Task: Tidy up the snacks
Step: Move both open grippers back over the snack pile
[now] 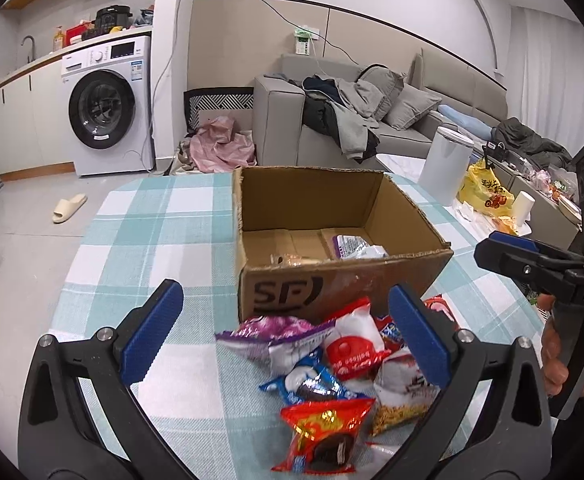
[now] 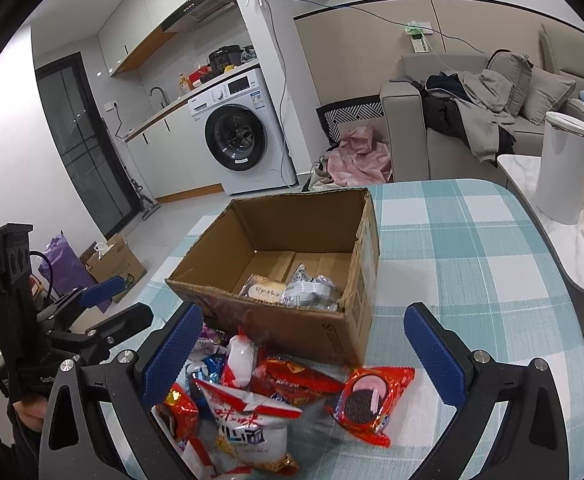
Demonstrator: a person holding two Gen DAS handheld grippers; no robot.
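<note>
An open cardboard box [image 1: 276, 294] [image 2: 343, 320] stands on the checked tablecloth and holds a couple of wrapped snacks [image 2: 311, 292] [image 1: 353, 246]. A pile of snack packets lies in front of it: a purple bag [image 1: 268, 334], a red-and-white packet [image 1: 351, 344], a blue packet [image 1: 311, 386], a red cookie packet [image 1: 325, 436] [image 2: 371, 400] and a white noodle bag [image 2: 248, 428]. My left gripper [image 1: 288, 340] is open over the pile, empty. My right gripper [image 2: 307, 356] is open over the pile, empty. It shows from the side in the left wrist view [image 1: 503, 248].
A white canister [image 1: 445, 166] [image 2: 563, 168] and a yellow bag [image 1: 485, 192] stand on a side table to the right. A grey sofa [image 1: 331, 128] with clothes is behind. A washing machine [image 1: 108, 108] is at the back left. A slipper [image 1: 70, 208] lies on the floor.
</note>
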